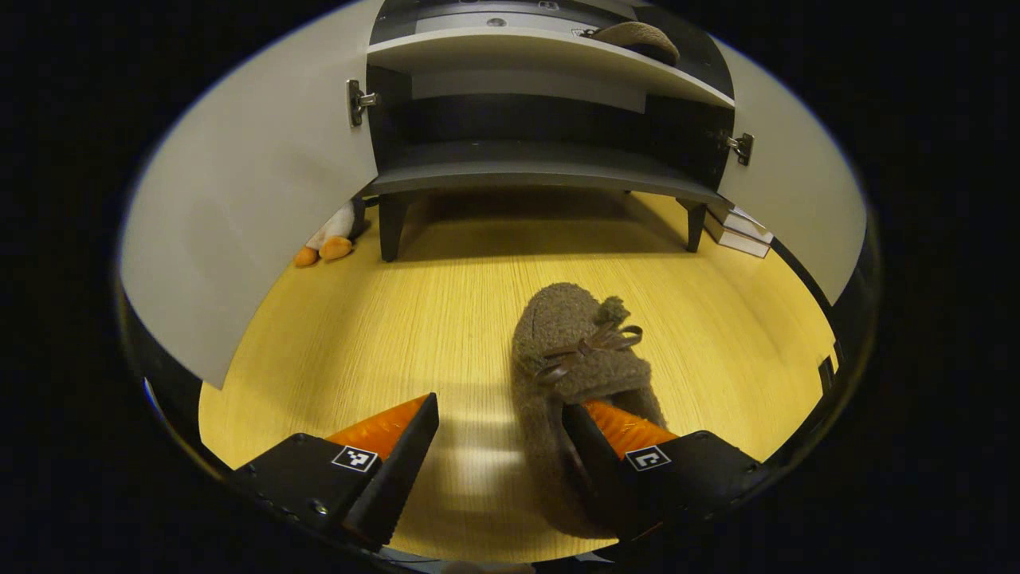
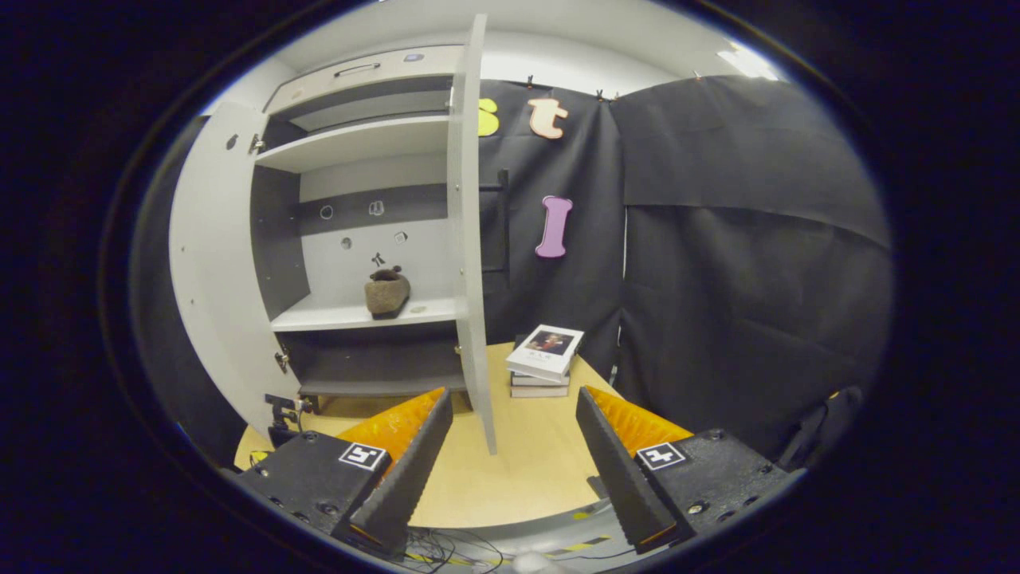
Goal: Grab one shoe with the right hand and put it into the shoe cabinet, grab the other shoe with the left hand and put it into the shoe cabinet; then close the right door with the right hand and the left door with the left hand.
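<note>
A fuzzy brown slipper point(image 1: 575, 351) with a leather bow lies on the wooden floor in the left gripper view. My left gripper point(image 1: 502, 462) is open and low over it; the right finger point(image 1: 617, 442) rests at the slipper's opening, the left finger point(image 1: 398, 454) stands clear beside it. The shoe cabinet point(image 1: 542, 159) stands ahead with both doors open. The other brown slipper point(image 2: 387, 292) sits on a white cabinet shelf point(image 2: 351, 315) in the right gripper view. My right gripper point(image 2: 514, 454) is open and holds nothing, back from the right door's point(image 2: 472, 239) edge.
The open left door point(image 1: 247, 223) and right door point(image 1: 797, 207) flank the floor in front of the cabinet. A plush toy point(image 1: 327, 243) lies by the cabinet's left leg. A stack of books point(image 2: 546, 359) sits on the floor right of the cabinet, against the black cloth.
</note>
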Demonstrator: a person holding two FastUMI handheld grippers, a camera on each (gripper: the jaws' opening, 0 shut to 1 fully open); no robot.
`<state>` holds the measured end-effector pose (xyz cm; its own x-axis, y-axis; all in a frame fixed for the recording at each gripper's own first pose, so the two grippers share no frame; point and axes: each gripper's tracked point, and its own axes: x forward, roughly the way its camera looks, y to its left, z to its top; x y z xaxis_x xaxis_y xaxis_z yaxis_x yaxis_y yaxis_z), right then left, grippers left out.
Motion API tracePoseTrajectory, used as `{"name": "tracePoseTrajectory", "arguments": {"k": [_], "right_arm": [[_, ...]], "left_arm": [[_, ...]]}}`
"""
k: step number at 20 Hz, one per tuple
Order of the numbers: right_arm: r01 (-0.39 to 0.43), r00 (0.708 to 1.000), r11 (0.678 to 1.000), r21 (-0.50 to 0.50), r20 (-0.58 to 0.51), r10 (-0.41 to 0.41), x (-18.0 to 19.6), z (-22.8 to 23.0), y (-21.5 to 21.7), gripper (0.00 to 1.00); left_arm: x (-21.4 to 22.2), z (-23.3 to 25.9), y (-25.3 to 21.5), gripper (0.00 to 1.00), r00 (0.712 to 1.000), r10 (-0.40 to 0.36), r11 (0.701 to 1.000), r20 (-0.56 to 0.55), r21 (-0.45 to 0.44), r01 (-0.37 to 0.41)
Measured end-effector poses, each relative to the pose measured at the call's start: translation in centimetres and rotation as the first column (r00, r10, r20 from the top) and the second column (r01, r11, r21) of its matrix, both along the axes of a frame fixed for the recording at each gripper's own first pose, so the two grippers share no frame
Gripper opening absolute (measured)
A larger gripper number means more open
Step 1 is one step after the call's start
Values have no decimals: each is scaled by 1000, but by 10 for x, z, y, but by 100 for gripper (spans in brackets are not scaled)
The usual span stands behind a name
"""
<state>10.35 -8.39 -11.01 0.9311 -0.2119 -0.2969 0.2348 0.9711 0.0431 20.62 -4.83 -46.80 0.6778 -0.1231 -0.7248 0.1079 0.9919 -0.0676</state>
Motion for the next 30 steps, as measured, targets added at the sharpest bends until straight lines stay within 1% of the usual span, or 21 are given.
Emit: {"name": "tracePoseTrajectory", "arguments": {"k": [1,4,5,6,7,8,9,10,11,13,14,15,16,17,18,19,20,22,26,27,30], "right_arm": [[4,1000,1000,5,-6,-4,2,-2,1,99],[35,999,999,-1,-11,-35,9,-3,-4,99],[44,999,999,-2,-11,-44,10,-3,-6,99],[51,999,999,-3,-10,-51,10,-2,-7,99],[57,998,998,-6,-11,-57,10,-2,-8,99],[63,998,998,-8,-14,-63,10,-2,-9,99],[66,998,998,-5,-16,-66,10,-3,-10,99],[68,998,998,2,-16,-68,12,-3,-11,99],[69,998,998,7,-15,-69,13,-4,-12,99],[66,998,998,21,-14,-66,15,-5,-16,99],[62,998,998,23,-12,-62,13,-6,-15,99],[59,998,998,20,-7,-59,12,-4,-15,99],[57,998,998,16,-4,-56,9,-4,-15,99],[55,999,998,13,-1,-55,8,-3,-15,99],[54,999,998,16,4,-54,7,-1,-13,99],[51,999,998,20,10,-52,6,0,-12,99],[49,999,999,23,12,-49,3,0,-12,99],[45,999,999,26,20,-46,-1,0,-11,99],[51,997,998,31,54,-52,-7,8,-12,99],[53,996,998,35,63,-56,-9,10,-12,99],[61,995,997,39,82,-64,-11,16,-14,99]], "left_arm": [[12,-5,-1,96,1000,4,1000,0,-7,-4],[25,-12,-9,96,1000,-5,1000,-3,-20,4],[30,-16,-12,92,1000,-6,1000,-8,-25,6],[32,-20,-16,83,1000,-7,999,-21,-37,7],[34,-23,-22,89,1000,-10,998,-28,-57,9],[36,-22,-27,55,1000,-15,997,-21,-74,14],[39,-22,-33,58,999,-29,996,-17,-81,28],[40,-21,-35,44,999,-33,997,-7,-75,32],[43,-21,-32,37,1000,-29,998,4,-58,29],[46,-17,-17,16,1000,8,1000,19,-3,-8],[44,-17,-13,5,1000,21,1000,-1,5,-21],[39,-11,-9,5,999,37,999,-12,8,-37],[40,0,-9,10,999,45,999,2,-8,-45],[41,13,-10,1,999,47,999,25,-14,-46],[43,33,-10,10,997,40,999,61,-16,-39],[48,53,-9,0,994,36,999,102,-12,-34],[52,75,-8,0,990,27,1000,138,-6,-27],[61,122,-6,0,976,26,1000,217,-10,-24],[87,206,-2,0,946,38,999,322,-27,-30],[95,226,-1,10,936,36,999,350,-28,-28],[125,284,2,10,904,32,999,425,-16,-28]]}}
